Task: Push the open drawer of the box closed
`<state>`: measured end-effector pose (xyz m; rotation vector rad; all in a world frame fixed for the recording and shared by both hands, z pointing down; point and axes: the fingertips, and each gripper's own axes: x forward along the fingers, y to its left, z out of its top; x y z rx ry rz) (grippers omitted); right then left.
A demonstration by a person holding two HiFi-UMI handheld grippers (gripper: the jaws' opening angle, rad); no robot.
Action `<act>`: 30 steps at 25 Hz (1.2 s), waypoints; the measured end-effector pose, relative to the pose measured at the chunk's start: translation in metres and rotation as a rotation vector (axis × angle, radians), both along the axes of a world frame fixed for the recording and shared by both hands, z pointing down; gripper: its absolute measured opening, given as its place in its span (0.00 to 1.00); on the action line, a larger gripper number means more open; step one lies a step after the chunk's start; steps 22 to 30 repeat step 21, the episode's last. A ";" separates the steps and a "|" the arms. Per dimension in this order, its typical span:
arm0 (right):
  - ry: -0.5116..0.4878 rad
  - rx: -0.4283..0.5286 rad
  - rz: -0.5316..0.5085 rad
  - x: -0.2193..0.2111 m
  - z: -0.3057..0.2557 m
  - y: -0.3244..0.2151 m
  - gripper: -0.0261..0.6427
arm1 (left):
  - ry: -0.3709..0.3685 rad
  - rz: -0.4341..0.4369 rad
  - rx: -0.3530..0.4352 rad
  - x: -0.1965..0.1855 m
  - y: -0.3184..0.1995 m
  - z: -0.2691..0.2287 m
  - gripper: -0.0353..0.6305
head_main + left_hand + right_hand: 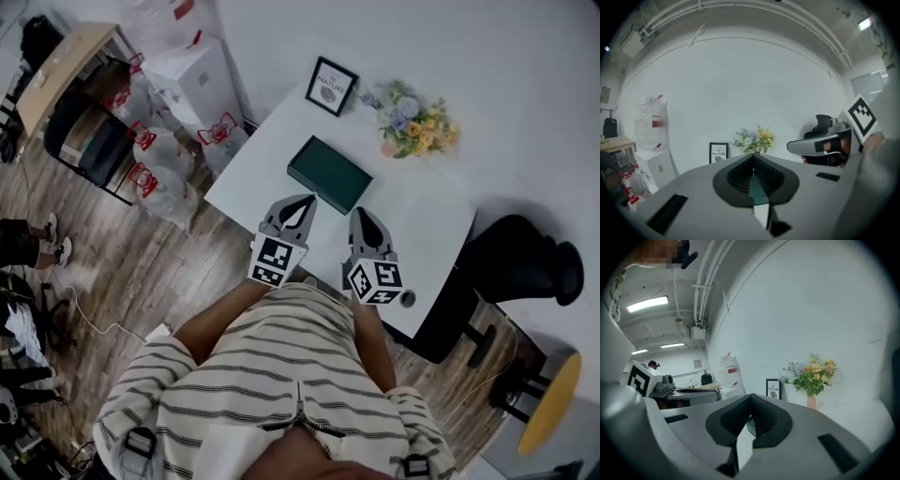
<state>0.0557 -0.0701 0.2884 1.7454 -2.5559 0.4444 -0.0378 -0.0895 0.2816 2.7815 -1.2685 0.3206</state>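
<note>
On the tabletop [417,220]: a dark green box [329,173] lies flat near the middle, its long sides slanting across the white top; a frame [332,86] stands at the far edge, with flowers [412,122] to its right against the wall
Box: just ahead of both gripper tips; from above it shows as one plain rectangle, and whether the drawer stands out cannot be told
Left gripper [307,201]: over the near half of the tabletop, tip aimed at the box's near long side and just beside it; contact cannot be told; jaws closed, pads meeting at the tip with nothing held, a sliver of green showing past them in the left gripper view
Right gripper [362,216]: close beside the left one, tip just beside the box's nearest corner; contact cannot be told; jaws closed and empty
Person: a striped shirt [281,375] fills the bottom of the head view, both forearms reaching forward to the grippers
Right of the tabletop: a black chair [516,262], and a yellow stool [548,403] nearer the camera
Left of the tabletop: bags [155,159] on the wood floor [187,272], beside a white cabinet [202,80]
</note>
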 end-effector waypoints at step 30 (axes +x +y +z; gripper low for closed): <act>0.012 0.036 -0.011 0.006 -0.008 -0.010 0.05 | 0.018 -0.019 0.013 0.002 -0.013 -0.002 0.06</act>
